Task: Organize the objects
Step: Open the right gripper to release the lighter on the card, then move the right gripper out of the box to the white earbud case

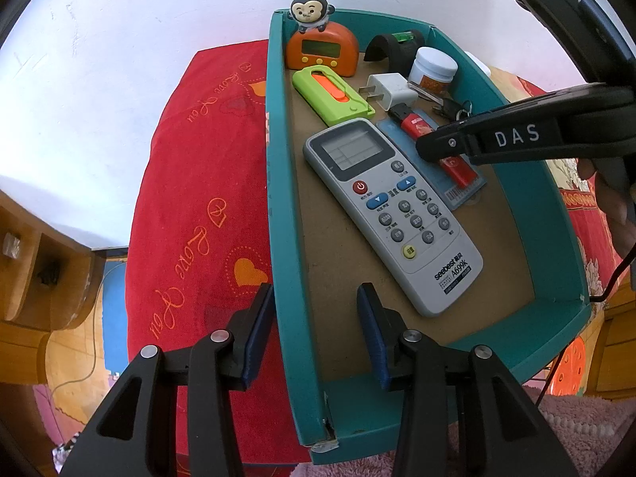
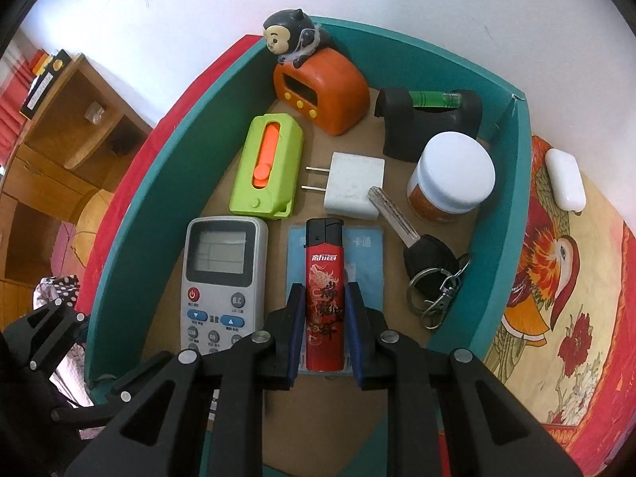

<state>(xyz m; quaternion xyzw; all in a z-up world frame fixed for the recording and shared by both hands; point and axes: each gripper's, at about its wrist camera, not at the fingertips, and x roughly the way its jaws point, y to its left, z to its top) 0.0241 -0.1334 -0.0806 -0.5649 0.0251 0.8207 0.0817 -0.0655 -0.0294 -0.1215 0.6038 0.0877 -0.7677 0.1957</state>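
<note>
Two grippers busy — right gripper point(image 2: 324, 314) clamped on red dragon-print lighter point(image 2: 324, 278), low over pale blue card point(image 2: 365, 266) inside teal cardboard box point(image 2: 131, 206). Lower flat beside grey remote control point(image 2: 222, 262) (avoid black key point(image 2: 425, 254)), then release. Left gripper point(image 1: 318, 342) pinches box wall — keep steady.

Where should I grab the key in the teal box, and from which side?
Take the key by its thick black head, coming down from above, jaws across the head's width. The thin metal blade lies flat on the box floor, its tip against the white charger, so it offers little to pinch. Keep clear of the ring and clip.
</note>
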